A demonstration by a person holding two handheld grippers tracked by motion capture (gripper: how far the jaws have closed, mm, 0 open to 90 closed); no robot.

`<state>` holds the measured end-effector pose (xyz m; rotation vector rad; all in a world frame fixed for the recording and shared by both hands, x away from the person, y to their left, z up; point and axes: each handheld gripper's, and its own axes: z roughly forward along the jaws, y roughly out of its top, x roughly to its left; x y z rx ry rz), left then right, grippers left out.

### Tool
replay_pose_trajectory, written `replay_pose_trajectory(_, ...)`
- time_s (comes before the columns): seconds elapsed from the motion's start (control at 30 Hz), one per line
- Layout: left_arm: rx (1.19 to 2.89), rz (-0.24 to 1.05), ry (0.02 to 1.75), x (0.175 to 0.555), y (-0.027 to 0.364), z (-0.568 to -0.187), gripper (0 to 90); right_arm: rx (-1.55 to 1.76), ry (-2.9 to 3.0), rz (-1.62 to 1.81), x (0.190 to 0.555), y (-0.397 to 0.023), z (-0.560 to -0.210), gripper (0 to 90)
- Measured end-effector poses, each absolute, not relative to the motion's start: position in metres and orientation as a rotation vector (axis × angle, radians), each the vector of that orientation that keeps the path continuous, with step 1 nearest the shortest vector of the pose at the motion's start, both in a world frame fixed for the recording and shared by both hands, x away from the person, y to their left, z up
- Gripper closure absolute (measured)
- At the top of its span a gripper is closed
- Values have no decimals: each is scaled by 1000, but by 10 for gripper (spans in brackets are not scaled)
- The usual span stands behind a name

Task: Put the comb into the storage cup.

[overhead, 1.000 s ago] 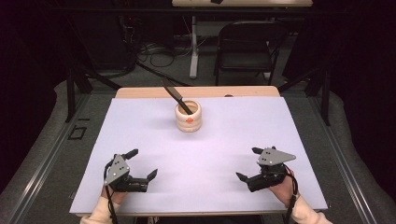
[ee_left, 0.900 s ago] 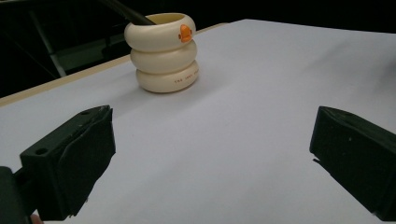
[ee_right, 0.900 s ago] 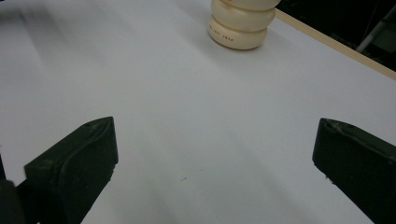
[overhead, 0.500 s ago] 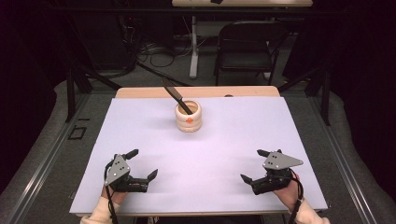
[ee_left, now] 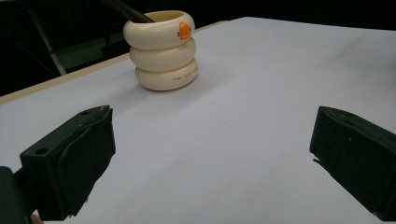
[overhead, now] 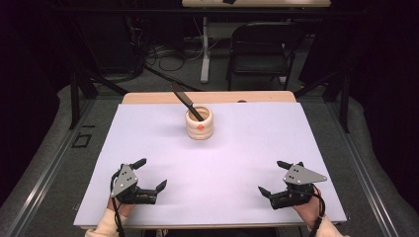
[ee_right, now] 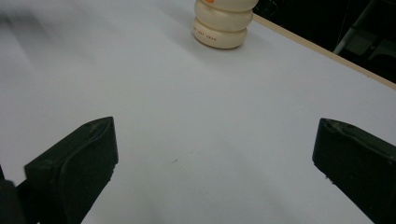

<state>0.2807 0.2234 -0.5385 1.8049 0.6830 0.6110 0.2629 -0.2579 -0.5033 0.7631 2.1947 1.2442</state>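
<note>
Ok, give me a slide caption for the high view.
Left gripper and right gripper, both open, rest near the table's front edge; a cream ringed cup holding a dark utensil stands beyond.

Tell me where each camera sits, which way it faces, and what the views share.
High view: fixed above the person's side, looking forward and down on the table; forearms enter from below, left claw and right claw open.
Left gripper view: rides the left claw, facing the cream ringed cup across the table; its two black jaws spread wide.
Right gripper view: rides the right claw, facing the cup; jaws spread wide.
Shared: all show the cup; the high and left gripper views show the dark utensil in it.
</note>
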Motion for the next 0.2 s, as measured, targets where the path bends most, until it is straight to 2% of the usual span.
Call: replay_pose_trajectory(0.2, 1806, 613, 681, 281, 223, -539, 0, 757, 2190, 1247, 264, -259, -504, 0)
